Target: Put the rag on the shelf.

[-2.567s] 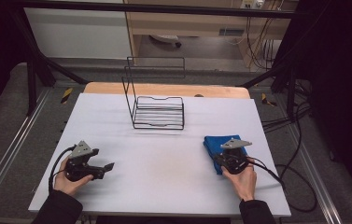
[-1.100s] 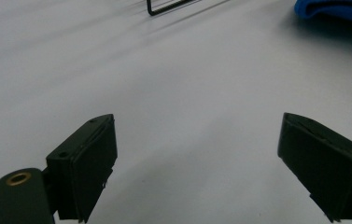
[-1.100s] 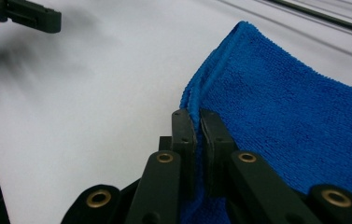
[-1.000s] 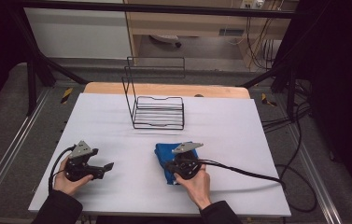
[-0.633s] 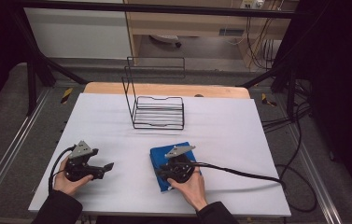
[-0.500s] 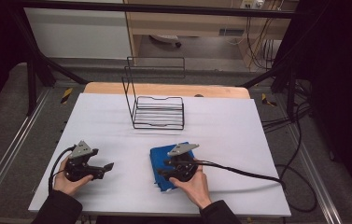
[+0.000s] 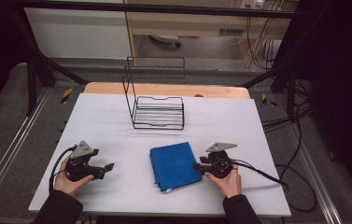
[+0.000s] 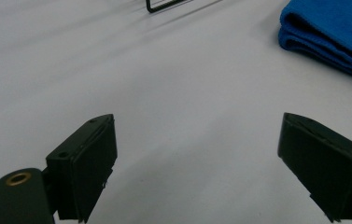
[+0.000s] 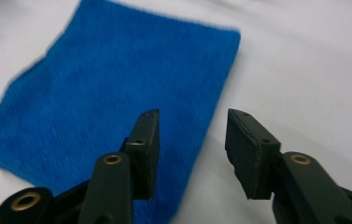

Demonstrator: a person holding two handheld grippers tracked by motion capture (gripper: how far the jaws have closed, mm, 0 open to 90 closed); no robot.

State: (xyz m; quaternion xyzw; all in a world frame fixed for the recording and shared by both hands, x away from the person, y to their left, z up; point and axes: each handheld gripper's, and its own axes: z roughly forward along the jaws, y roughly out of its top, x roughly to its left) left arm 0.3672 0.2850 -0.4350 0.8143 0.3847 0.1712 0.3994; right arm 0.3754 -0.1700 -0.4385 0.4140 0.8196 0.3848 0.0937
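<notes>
From your right claw's (image 9: 192, 154) own view the blue cloth (image 9: 113, 93) is blurred and runs off the frame at the left, so you cannot make out its far edges there, and your left claw's view cuts it off at the upper right corner. The cloth lies flat on the white surface (image 7: 117, 121) just ahead of your right claw (image 7: 196, 165), whose jaws stand partly apart over its near edge and grip nothing, while your left claw (image 7: 110, 166) rests well to the cloth's other side with jaws spread wide and empty. It is a deep blue, fuzzy towel folded into a thick rectangle (image 7: 174, 164) with stacked layers along the fold.
</notes>
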